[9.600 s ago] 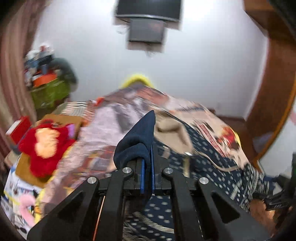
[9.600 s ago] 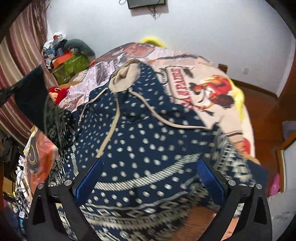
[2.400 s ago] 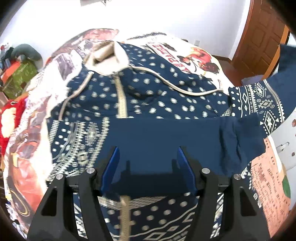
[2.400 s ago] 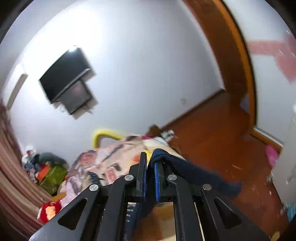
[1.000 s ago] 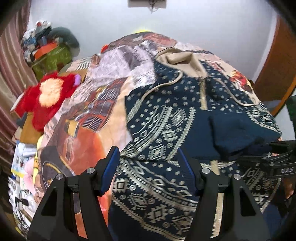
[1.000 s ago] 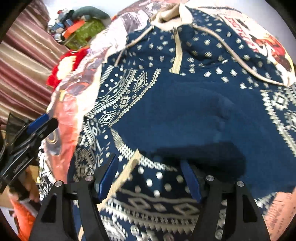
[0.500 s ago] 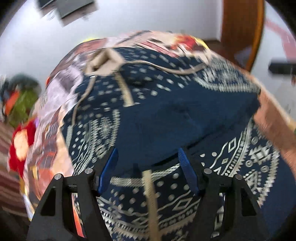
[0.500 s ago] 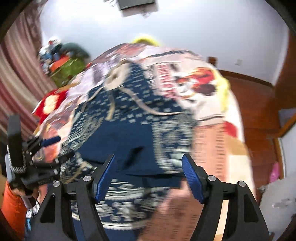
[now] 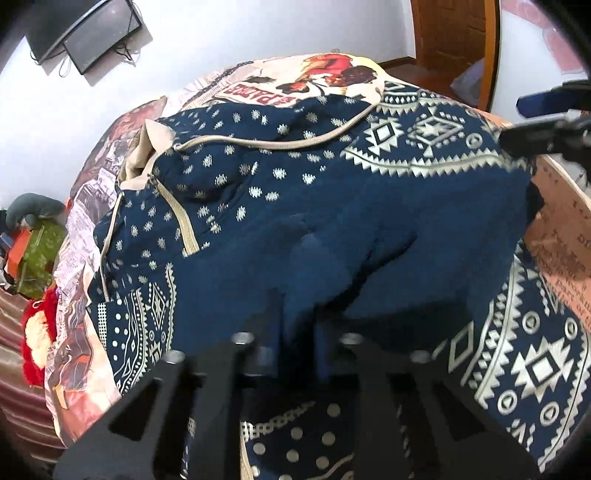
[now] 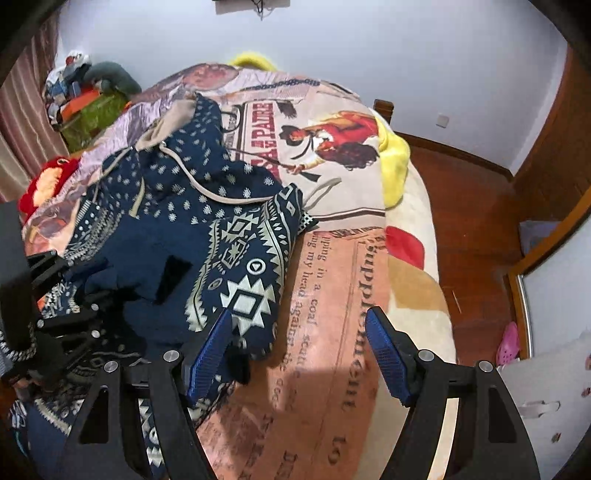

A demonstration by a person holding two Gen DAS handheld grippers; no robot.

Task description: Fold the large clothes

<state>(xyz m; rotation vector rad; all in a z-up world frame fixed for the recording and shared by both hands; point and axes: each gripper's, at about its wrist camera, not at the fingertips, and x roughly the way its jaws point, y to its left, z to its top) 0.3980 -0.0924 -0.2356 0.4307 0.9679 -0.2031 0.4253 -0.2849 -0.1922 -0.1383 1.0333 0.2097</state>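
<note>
My left gripper (image 9: 297, 328) is closed on a plain navy fold of the hoodie (image 9: 332, 206), which lies on the bed blanket (image 10: 332, 295). My right gripper (image 10: 299, 354) is wide open and holds nothing. If I pull with one side only, the folded sleeves can slide apart.

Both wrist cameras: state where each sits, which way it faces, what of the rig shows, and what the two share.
Left wrist: over the bed's near end, facing the wall TV; its left gripper is pinched on the navy hoodie.
Right wrist: at the hoodie's right edge, facing the bedspread; the right gripper is open.
Shared: the hoodie, bedspread, and each other's gripper.
</note>
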